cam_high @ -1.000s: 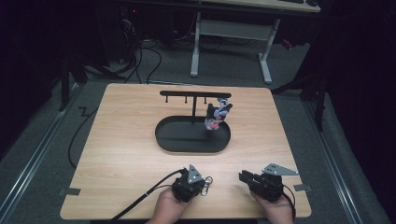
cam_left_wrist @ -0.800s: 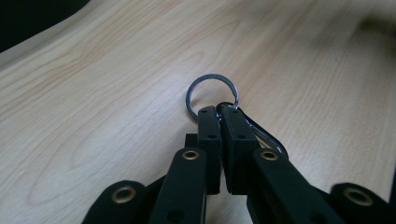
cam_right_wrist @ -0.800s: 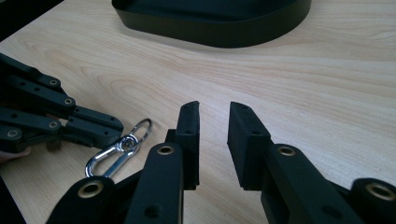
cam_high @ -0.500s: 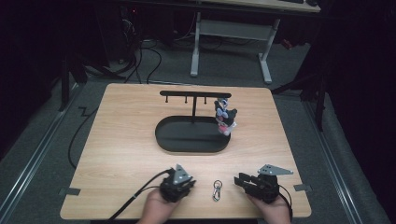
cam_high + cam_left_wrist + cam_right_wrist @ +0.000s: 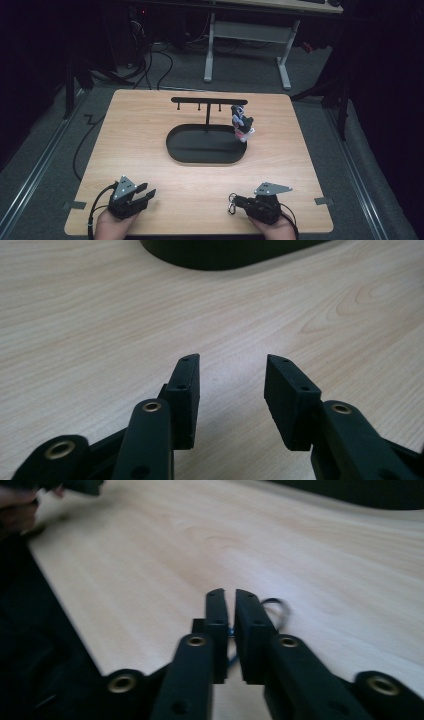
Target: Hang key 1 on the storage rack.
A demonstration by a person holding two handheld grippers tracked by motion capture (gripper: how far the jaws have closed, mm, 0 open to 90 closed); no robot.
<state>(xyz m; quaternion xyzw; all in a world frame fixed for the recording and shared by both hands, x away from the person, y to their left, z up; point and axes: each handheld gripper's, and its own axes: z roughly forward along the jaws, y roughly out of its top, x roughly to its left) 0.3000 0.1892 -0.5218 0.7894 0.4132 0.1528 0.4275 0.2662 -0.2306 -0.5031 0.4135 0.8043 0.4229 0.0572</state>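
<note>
High view: a grey figure keychain (image 5: 242,123) hangs on the black T-shaped hook stand (image 5: 207,103) over its oval base; other hooks are empty. A small metal clip (image 5: 232,204) sits at the right gripper (image 5: 239,204).

Left gripper view: left gripper (image 5: 230,385) spread, empty.

Right gripper view: jaws nearly together, apparently pinching the clip's ring (image 5: 276,611); blur obscures contact.

Dim room: grey carpet floor (image 5: 45,165), cables (image 5: 160,60) (tangled), a white-legged desk (image 5: 250,30) behind the table (image 5: 140,130).

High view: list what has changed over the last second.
The left claw let go of the keyring, drew back left and is open. The right claw closed on the keyring. The stand, its tray and the hanging figure are unchanged.
</note>
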